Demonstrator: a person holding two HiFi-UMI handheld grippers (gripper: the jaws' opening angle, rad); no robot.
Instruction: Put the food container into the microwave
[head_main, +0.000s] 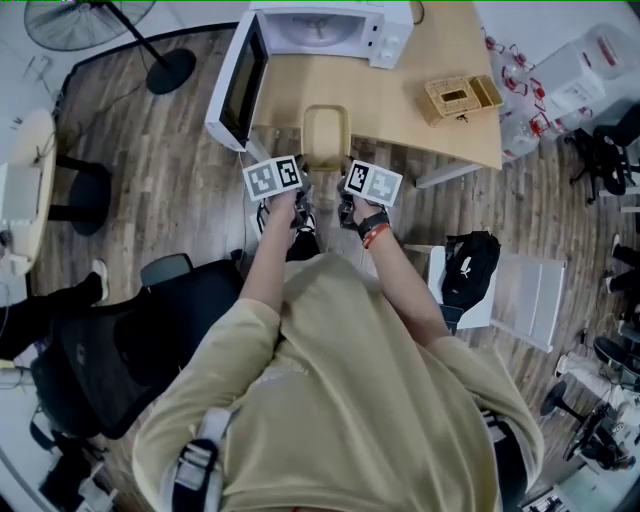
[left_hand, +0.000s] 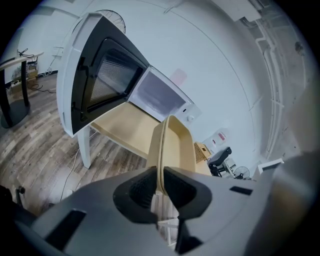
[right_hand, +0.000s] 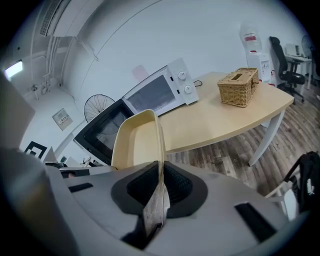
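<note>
A beige rectangular food container is held in the air at the near edge of the table, between both grippers. My left gripper is shut on its left rim. My right gripper is shut on its right rim. The container looks empty in both gripper views. The white microwave stands at the table's far side with its door swung wide open to the left, and its cavity faces me beyond the container.
A wicker tissue box sits on the light wooden table to the right. A black office chair is at my left, a floor fan far left, and a white chair with a black bag to the right.
</note>
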